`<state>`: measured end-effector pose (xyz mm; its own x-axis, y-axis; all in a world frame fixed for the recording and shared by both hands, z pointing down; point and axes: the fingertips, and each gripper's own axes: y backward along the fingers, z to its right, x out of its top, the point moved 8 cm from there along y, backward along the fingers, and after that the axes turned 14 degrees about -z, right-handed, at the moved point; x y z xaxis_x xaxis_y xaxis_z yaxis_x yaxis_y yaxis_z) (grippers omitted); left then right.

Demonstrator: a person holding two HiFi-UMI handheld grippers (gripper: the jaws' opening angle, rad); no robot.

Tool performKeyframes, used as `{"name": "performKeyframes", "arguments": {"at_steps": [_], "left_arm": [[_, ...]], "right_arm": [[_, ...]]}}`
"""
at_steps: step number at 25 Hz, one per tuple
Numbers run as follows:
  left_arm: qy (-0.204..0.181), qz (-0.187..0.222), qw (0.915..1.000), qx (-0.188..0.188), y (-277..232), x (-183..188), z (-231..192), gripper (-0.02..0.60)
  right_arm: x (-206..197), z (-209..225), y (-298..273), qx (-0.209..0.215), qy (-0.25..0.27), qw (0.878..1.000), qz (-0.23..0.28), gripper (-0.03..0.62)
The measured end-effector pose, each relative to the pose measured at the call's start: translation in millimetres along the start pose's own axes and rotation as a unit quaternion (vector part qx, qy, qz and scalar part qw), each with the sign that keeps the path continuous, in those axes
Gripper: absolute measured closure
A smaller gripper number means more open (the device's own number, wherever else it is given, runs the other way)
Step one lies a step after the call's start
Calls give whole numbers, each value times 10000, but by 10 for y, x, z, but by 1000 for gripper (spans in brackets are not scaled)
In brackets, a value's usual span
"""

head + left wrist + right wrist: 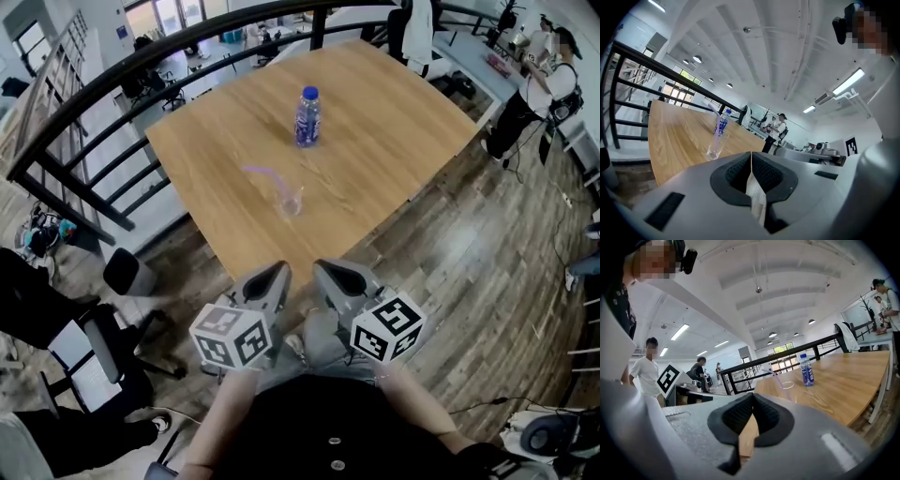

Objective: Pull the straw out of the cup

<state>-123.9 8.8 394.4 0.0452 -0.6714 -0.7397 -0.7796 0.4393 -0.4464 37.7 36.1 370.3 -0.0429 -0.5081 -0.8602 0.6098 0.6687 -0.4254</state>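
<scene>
Left gripper and right gripper, jaws together and empty; clear cup stands well ahead of both, its purple straw light, bendable, likely best pinched near the protruding top.

This is an open-plan office on a mezzanine level. A curved black metal railing edges dark wood-plank flooring and overlooks a lower floor with black swivel chairs. There is a large pale wooden table, and a person stands at long white desks under ceiling strip lights.
</scene>
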Motion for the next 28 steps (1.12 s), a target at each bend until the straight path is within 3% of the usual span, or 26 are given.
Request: {"name": "performKeyframes", "arguments": {"at_steps": [14,28], "left_arm": [[98,232,9977,622,-442,543,-338,560],[713,579,9860,1388,-961,919,-677,560]], "right_arm": [[635,804,-463,578,355,9977,-51,595],[1142,1624,-931,1330,716,9883,-226,595]]}}
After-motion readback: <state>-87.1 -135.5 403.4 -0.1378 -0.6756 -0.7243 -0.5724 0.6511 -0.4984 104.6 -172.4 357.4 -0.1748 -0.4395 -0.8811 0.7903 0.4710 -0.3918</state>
